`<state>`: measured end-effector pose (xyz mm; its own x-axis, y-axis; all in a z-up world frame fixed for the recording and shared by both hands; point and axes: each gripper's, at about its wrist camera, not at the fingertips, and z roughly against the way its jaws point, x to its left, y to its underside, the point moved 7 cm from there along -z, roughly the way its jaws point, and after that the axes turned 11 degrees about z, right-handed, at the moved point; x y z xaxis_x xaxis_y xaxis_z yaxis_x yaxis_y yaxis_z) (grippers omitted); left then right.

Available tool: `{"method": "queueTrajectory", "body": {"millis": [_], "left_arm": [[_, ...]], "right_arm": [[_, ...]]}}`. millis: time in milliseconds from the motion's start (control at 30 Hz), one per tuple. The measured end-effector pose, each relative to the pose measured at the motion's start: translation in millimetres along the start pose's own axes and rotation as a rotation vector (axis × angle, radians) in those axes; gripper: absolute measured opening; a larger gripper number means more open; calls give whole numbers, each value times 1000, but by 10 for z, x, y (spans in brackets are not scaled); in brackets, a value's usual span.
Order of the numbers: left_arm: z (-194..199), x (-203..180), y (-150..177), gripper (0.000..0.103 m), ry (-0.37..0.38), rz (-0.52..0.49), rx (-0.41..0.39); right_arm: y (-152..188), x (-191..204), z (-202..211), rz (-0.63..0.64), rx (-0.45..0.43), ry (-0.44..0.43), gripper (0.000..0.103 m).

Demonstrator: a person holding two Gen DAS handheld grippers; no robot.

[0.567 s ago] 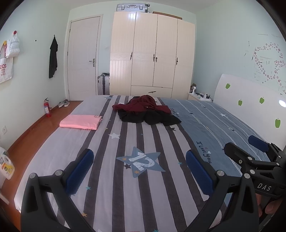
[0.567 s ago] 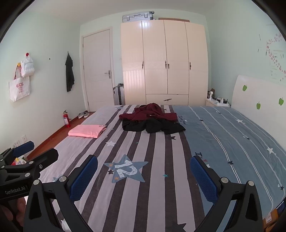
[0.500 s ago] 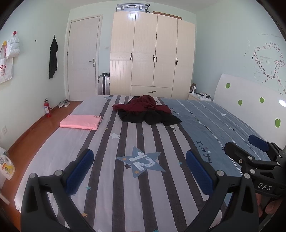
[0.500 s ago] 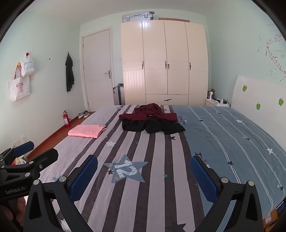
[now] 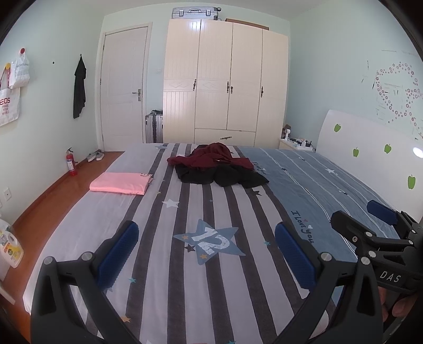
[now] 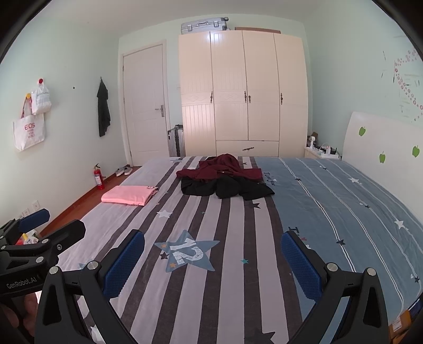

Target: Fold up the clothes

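A heap of unfolded clothes [image 5: 216,165] lies on the bed [image 5: 169,264] toward its far edge, on the striped part of the cover, beyond the blue "12" star print [image 5: 208,240]. A dark red garment [image 5: 208,156] is crumpled on top, and a black garment [image 5: 224,178] spreads out beneath it on the side nearer the star. To the left of the star and farther back, near the bed's left edge and well apart from the heap, lies a folded pink garment [image 5: 120,183], flat and squared.

The left gripper [image 5: 206,250] hovers over the near part of the bed with the star print showing between its blue pads [image 5: 119,254]; its jaws stand wide apart and hold nothing. The right gripper [image 6: 211,262] hangs beside it over the same star, jaws likewise spread wide and empty, blue pads [image 6: 301,264] clear of the cover. Each gripper shows at the edge of the other's view.

Beyond the heap stands a cream four-door wardrobe [image 5: 224,79] with a silver suitcase [image 5: 195,12] on top. Left of the wardrobe is a white door [image 5: 123,90]. A red fire extinguisher [image 5: 70,162] stands on the wooden floor by the left wall. Right of the bed rises a white headboard [image 5: 370,148] with green apple stickers.
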<state>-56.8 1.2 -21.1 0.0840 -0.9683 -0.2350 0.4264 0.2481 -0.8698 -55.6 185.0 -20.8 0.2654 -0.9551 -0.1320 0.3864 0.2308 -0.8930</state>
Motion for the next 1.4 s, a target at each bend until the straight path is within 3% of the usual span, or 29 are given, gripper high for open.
{"method": "queueTrajectory", "body": {"millis": [1400], "left_arm": [[10, 36, -28, 102, -12, 8, -6]], "right_arm": [[20, 36, 40, -9, -6, -14, 102]]}}
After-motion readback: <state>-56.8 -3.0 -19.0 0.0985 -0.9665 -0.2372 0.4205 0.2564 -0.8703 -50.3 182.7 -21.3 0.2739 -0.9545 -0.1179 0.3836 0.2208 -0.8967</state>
